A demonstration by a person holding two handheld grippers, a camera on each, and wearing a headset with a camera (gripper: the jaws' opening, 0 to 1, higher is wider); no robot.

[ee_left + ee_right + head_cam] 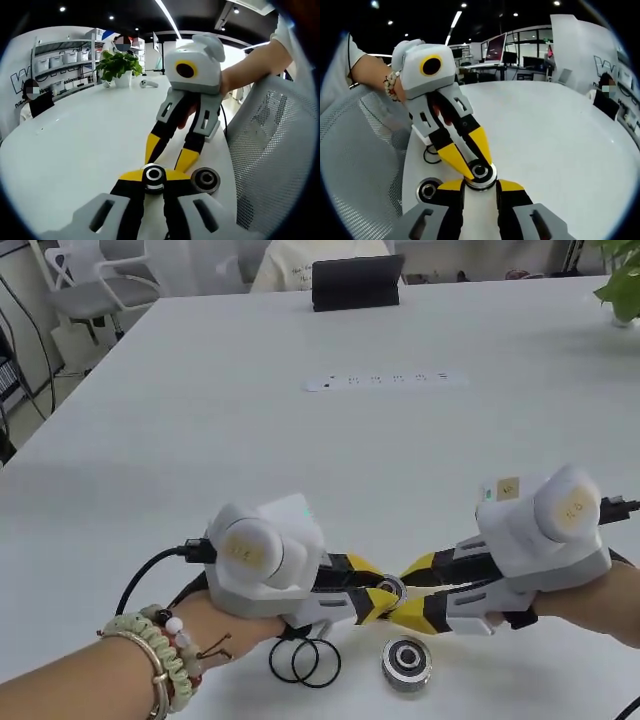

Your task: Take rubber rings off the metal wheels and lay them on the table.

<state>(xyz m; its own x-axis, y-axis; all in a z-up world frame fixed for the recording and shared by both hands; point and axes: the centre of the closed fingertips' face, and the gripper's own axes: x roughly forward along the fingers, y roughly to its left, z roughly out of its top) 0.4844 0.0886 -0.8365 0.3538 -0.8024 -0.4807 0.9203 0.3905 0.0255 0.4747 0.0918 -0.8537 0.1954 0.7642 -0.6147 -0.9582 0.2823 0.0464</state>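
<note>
Working over white table (300, 440): L gripper (372, 590) & R gripper (408, 592) both clamped on same metal wheel (388, 590), held just above table. 2nd wheel (407, 662) lies nearby. Two rubber rings (305, 660) already laid down. Next, prob: peel ring off; needs firm hold.

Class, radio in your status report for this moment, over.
Left gripper and right gripper shut on one metal wheel. Two rubber rings on table. Second wheel close by.
</note>
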